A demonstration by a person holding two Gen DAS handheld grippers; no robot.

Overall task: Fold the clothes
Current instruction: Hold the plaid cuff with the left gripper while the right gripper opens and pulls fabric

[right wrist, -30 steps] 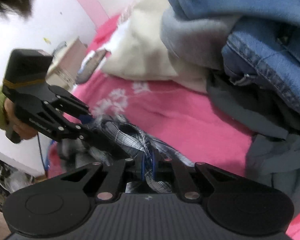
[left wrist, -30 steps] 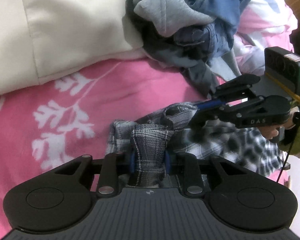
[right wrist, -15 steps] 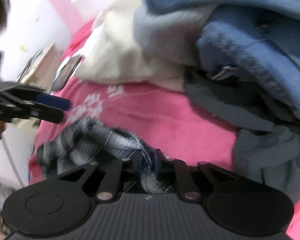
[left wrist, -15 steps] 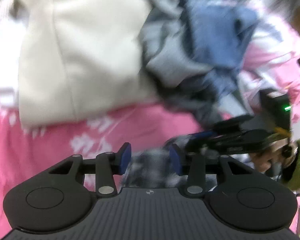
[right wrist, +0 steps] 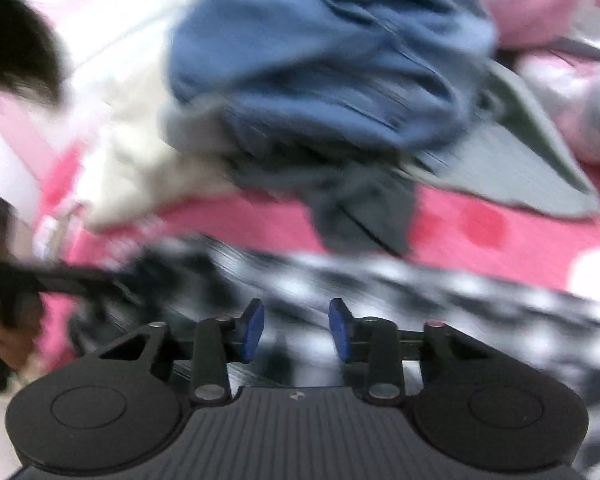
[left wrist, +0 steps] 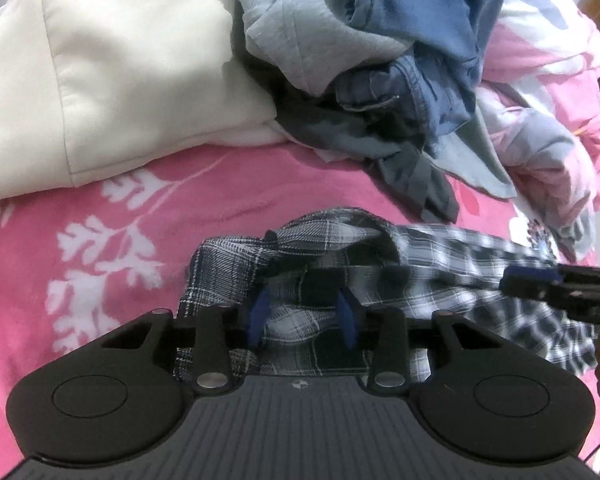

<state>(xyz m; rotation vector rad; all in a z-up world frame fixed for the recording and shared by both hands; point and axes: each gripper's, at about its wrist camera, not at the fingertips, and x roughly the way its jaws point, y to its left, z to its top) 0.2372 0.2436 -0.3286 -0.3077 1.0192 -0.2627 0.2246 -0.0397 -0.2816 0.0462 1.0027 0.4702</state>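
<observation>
A black-and-white plaid garment [left wrist: 440, 252] lies rumpled on the pink flowered bedcover [left wrist: 228, 192]. My left gripper [left wrist: 302, 316] hovers at the garment's left end. Its jaws are closing, and a fold of plaid lies between the blue pads without being visibly pinched. My right gripper [left wrist: 516, 280] reaches in from the right edge over the plaid. In its own blurred view the right gripper [right wrist: 296, 328] has its jaws opening, with plaid cloth [right wrist: 420, 292] below and nothing gripped. The left gripper [right wrist: 60, 280] is a dark smear at the left there, held by a hand [right wrist: 4, 344].
A heap of blue denim, grey and dark clothes [left wrist: 380, 80] sits behind the plaid garment. A cream pillow or cushion [left wrist: 112, 72] lies at the back left. A pink and white quilt [left wrist: 552, 92] is bunched at the back right.
Both grippers were shut on bunches of the plaid garment and have let go. The right gripper swung off to the right and the garment now lies stretched out wider.
</observation>
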